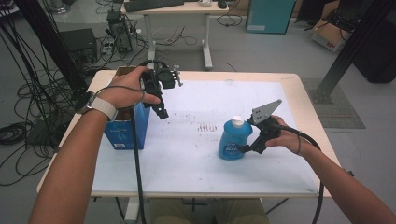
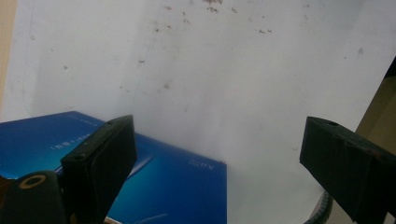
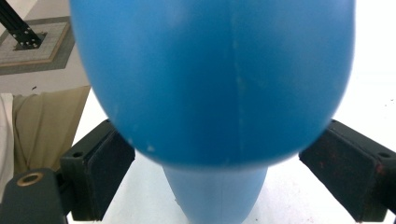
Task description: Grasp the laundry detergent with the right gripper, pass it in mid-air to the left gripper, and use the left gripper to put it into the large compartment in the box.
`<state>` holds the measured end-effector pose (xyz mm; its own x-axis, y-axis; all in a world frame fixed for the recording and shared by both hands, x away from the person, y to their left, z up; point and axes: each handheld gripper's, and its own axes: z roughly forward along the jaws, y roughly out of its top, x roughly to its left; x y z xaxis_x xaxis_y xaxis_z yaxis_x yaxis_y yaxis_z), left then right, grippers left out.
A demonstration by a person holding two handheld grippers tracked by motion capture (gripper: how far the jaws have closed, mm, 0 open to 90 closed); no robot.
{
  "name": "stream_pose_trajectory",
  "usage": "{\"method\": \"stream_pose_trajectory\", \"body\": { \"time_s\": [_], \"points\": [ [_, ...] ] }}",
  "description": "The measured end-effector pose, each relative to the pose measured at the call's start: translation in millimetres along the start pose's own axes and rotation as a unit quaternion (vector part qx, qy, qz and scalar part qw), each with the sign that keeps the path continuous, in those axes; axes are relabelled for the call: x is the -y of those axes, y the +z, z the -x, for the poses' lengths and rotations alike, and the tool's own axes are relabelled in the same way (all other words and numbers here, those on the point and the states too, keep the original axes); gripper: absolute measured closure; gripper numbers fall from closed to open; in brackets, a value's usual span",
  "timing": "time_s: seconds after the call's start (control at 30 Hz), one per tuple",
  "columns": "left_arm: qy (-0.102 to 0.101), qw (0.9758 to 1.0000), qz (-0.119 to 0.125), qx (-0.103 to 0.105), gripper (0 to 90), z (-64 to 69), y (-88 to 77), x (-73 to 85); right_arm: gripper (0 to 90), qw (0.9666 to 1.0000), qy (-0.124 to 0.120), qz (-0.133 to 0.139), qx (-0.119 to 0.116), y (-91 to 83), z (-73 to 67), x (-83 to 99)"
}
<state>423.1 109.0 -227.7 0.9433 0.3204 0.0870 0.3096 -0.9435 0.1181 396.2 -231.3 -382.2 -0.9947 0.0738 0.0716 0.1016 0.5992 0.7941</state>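
A blue bottle (image 1: 233, 140) with a white cap stands upright on the white mat (image 1: 187, 163), right of centre. My right gripper (image 1: 245, 148) reaches it from the right, low on its body. In the right gripper view the bottle (image 3: 215, 79) sits deep between the jaws of that gripper (image 3: 217, 158), and both pads (image 3: 109, 172) meet its sides. My left gripper (image 1: 161, 112) hangs above the table's left side, over an open blue carton (image 1: 126, 130). Its jaws (image 2: 217, 149) stand wide apart with nothing between them, and the carton's blue side (image 2: 177, 186) lies below.
The mat carries small dark specks near its middle (image 1: 208, 126). The wooden table's edge (image 1: 303, 93) shows around the mat. Behind the table stand a desk (image 1: 177, 9), cables on the floor (image 1: 28, 93) and black frame posts (image 1: 355, 42).
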Motion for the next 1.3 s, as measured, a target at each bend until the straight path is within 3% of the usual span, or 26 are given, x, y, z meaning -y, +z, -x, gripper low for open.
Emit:
{"method": "stream_pose_trajectory", "body": {
  "time_s": [0.07,0.1,0.13,1.3],
  "points": [
    [0.000,1.0000,-0.001,0.001,11.5,0.0,0.2,-0.2,11.2,1.0000,0.000,0.002,-0.001,0.3,-0.1,0.6],
    [0.010,0.9999,-0.009,0.001,11.5,-1.3,-0.5,-0.5,11.9,1.0000,0.000,0.004,-0.002,0.4,-0.1,0.8],
    [0.001,1.0000,-0.001,0.000,11.5,0.0,0.6,-0.4,12.2,1.0000,0.000,0.006,-0.001,0.5,-0.2,0.9],
    [0.002,1.0000,0.000,-0.002,11.6,-0.8,2.6,-0.2,23.2,0.9996,-0.003,0.027,-0.008,10.9,-3.3,5.4]
  ]
}}
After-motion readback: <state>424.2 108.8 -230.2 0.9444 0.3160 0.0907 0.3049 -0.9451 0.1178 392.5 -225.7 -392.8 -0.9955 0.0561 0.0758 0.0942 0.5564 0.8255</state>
